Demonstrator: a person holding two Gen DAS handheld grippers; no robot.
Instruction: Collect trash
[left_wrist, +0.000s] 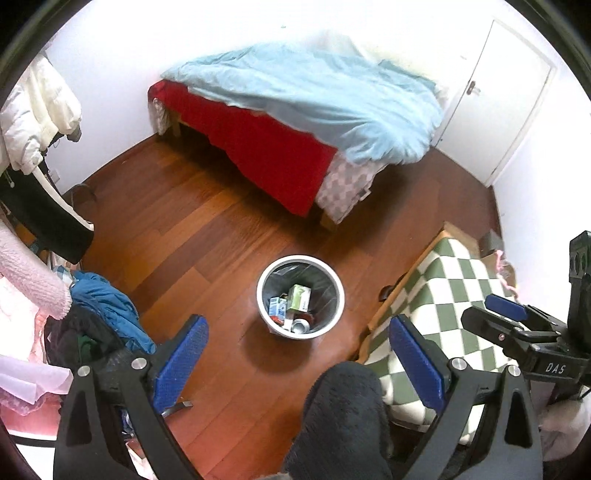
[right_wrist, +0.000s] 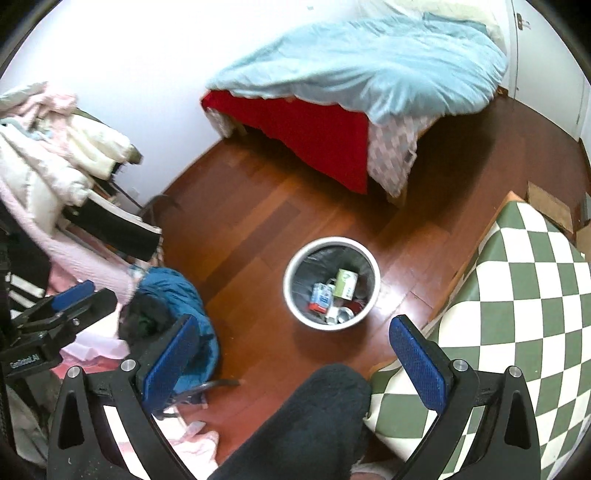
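Observation:
A white round trash bin (left_wrist: 300, 260) (right_wrist: 332, 242) with a black liner stands on the wooden floor, ahead of and below both grippers. Inside lie a green-and-white carton (left_wrist: 300, 297) (right_wrist: 346, 283), a blue-and-white carton (left_wrist: 277, 306) (right_wrist: 321, 295) and a crushed can (left_wrist: 300, 325) (right_wrist: 345, 314). My left gripper (left_wrist: 299, 352) is open with nothing between its blue pads, and it also shows at the left edge of the right wrist view as the left gripper (right_wrist: 85, 297). My right gripper (right_wrist: 295, 354) (left_wrist: 495, 315) is open and holds nothing.
A bed (left_wrist: 303, 96) with a light-blue duvet and red sheet stands beyond the bin. A green-and-white checkered table (right_wrist: 517, 288) is at the right. Piled clothes (left_wrist: 103, 306) crowd the left. A person's dark fuzzy leg (left_wrist: 343, 406) is near the bottom. A white door (left_wrist: 509, 92) is at far right.

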